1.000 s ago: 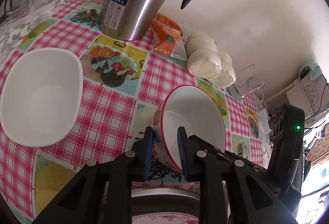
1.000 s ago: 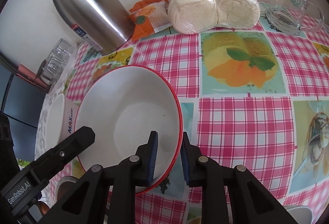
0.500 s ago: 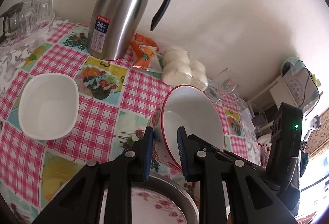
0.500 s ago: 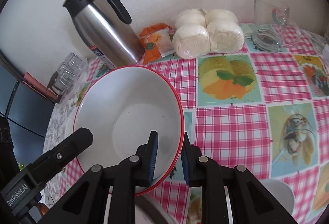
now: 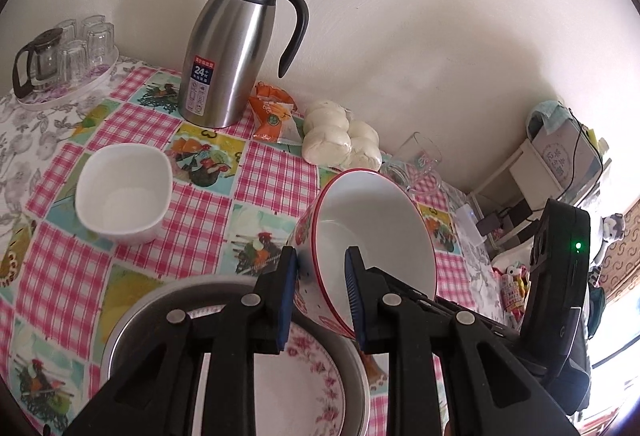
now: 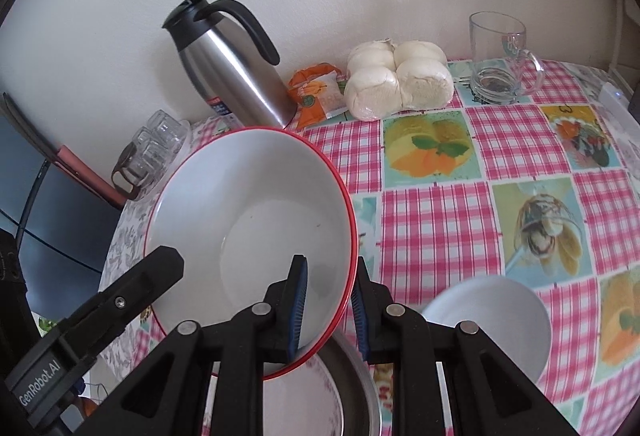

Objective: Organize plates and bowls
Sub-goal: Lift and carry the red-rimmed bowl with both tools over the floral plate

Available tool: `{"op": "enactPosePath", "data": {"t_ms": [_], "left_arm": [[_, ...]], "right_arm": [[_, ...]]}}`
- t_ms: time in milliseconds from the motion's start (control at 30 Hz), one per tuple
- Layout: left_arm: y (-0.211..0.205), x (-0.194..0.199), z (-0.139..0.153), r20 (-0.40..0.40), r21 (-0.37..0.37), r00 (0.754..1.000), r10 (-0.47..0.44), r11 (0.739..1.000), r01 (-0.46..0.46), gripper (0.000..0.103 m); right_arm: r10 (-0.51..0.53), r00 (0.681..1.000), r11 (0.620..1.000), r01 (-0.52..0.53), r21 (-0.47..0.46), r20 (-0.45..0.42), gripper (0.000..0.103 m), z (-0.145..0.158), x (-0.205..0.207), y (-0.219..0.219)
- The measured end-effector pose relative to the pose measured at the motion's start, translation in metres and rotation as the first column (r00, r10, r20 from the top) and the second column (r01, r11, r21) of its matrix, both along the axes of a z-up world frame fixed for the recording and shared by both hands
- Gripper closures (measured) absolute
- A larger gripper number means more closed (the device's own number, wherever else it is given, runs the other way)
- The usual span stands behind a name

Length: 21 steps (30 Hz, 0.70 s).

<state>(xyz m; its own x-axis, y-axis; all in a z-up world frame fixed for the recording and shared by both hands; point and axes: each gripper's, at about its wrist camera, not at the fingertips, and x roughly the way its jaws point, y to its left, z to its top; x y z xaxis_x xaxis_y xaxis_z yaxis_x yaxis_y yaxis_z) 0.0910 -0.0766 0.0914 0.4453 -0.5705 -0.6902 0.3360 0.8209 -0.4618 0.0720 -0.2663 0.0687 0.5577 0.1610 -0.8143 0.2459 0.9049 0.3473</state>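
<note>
We find both grippers, left (image 5: 320,288) and right (image 6: 329,310), clamping the red-rimmed bowl (image 6: 256,220) above the metal basin (image 5: 132,320); uneven release risks chipping its floral plate (image 5: 296,388)

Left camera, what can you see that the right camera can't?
Only the left view shows the square white bowl and a shelf past the table. Only the right view shows the round white bowl and the left gripper's finger. Both show the red-rimmed bowl, clamped by both grippers, the steel jug, the buns, the glass mug and the flowered plate.
</note>
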Motion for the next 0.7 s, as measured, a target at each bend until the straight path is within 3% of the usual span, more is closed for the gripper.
{"op": "enactPosePath", "data": {"t_ms": [700], "left_arm": [[0.059, -0.051, -0.026, -0.038, 0.027, 0.998, 0.055, 0.998, -0.054, 0.079]], "right_arm": [[0.025, 1.0, 1.0, -0.025, 0.016, 0.007, 0.08, -0.015, -0.054, 0.058]]}}
